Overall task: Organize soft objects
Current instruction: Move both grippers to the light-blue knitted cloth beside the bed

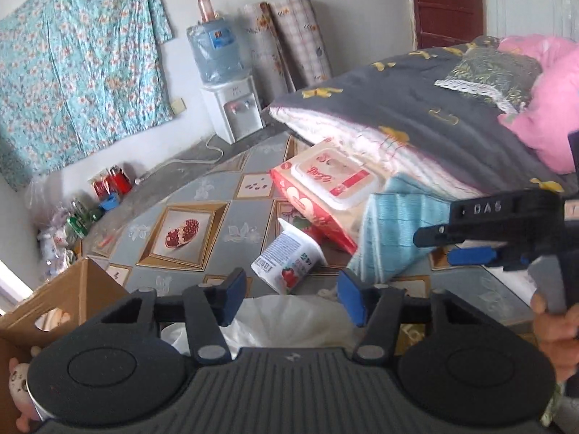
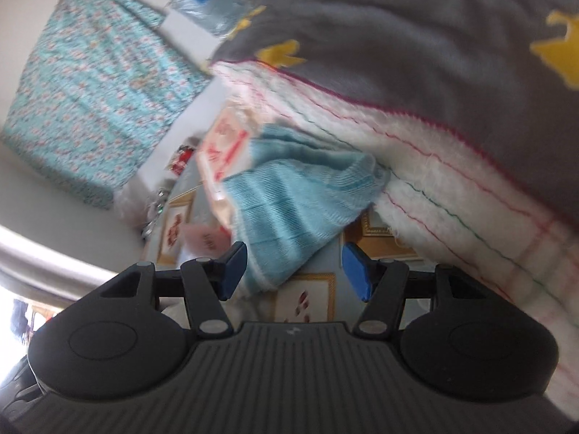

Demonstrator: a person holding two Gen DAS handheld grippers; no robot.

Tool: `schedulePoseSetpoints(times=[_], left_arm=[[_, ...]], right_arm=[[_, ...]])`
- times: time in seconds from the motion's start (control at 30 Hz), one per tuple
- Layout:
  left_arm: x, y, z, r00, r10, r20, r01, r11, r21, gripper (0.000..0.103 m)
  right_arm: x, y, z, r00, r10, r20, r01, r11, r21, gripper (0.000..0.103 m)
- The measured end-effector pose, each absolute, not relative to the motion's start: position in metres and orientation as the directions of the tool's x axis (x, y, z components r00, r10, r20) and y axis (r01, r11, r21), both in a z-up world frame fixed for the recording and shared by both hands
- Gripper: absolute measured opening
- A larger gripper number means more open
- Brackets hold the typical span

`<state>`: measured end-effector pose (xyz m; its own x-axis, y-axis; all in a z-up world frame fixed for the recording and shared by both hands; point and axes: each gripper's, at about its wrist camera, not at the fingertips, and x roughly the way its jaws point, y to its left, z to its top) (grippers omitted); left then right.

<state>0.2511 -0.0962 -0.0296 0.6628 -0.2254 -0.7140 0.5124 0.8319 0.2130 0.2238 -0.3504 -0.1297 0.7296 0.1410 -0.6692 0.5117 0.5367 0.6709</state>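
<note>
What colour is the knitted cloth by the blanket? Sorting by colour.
Light blue cloth, clearest in the right wrist view.

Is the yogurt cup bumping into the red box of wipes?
Cannot tell. In the left wrist view the yogurt cup lies right below the wipes pack, its top edge meeting the pack's corner, but no plain gap or contact shows.

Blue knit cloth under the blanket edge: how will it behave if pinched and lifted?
The blue knit cloth is draped in folds, so probably floppy; it should sag from the right gripper. Its far end appears tucked under the grey blanket, so it may drag. The ribbed weave likely grips well.
</note>
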Motion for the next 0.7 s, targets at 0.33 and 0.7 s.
schedulePoseSetpoints(times=[0.33, 0.7], left_arm=[[0.266, -0.079, -0.042, 0.628, -0.236, -0.741, 0.502, 0.851, 0.154, 0.048], [0.254, -0.075, -0.037, 0.611, -0.293, -0.735, 0.518, 0.850, 0.092, 0.048]], right_arm=[[0.262, -0.342, -0.169, 0.806, 0.032, -0.592, 0.520, 0.441, 0.732, 0.052], [0.244, -0.349, -0.169, 0.835, 0.029, -0.549, 0.486, 0.427, 0.762, 0.014]])
